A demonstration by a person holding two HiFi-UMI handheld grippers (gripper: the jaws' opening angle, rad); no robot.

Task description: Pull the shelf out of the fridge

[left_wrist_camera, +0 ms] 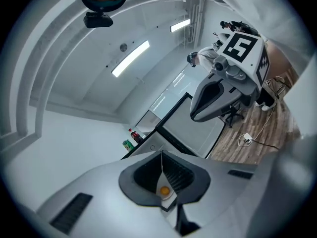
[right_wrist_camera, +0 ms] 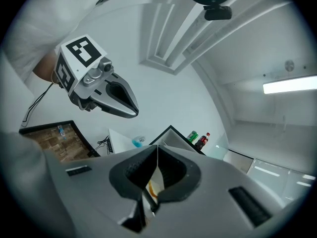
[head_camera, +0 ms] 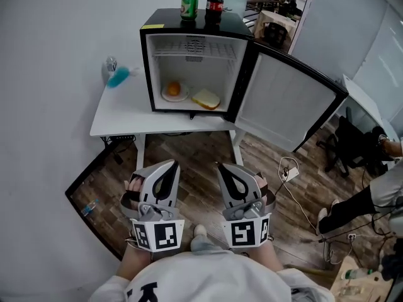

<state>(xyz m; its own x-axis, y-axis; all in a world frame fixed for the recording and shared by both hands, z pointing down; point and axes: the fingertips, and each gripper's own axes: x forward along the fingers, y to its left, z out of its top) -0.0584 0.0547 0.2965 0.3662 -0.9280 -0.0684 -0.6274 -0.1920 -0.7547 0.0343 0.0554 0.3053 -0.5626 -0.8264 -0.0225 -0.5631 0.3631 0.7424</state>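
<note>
A small black fridge (head_camera: 191, 27) stands on a white table (head_camera: 119, 115) with its door (head_camera: 286, 99) swung open to the right. A white wire shelf (head_camera: 195, 48) sits high inside it. Below the shelf lie a plate with an orange (head_camera: 174, 90) and a slice of bread (head_camera: 206, 99). My left gripper (head_camera: 169, 165) and right gripper (head_camera: 221, 167) are held side by side near my body, well short of the fridge, tips pointing at it. Both are shut with nothing between the jaws. The left gripper view shows the closed left gripper (left_wrist_camera: 161, 155), the right gripper view the closed right gripper (right_wrist_camera: 157, 150).
A green can (head_camera: 189, 6) and a cola bottle (head_camera: 214, 5) stand on the fridge top. A blue bottle (head_camera: 116, 75) lies on the table left of the fridge. A black-framed panel (head_camera: 94, 190) leans low at the left. Cables and a power strip (head_camera: 289, 172) lie on the wooden floor.
</note>
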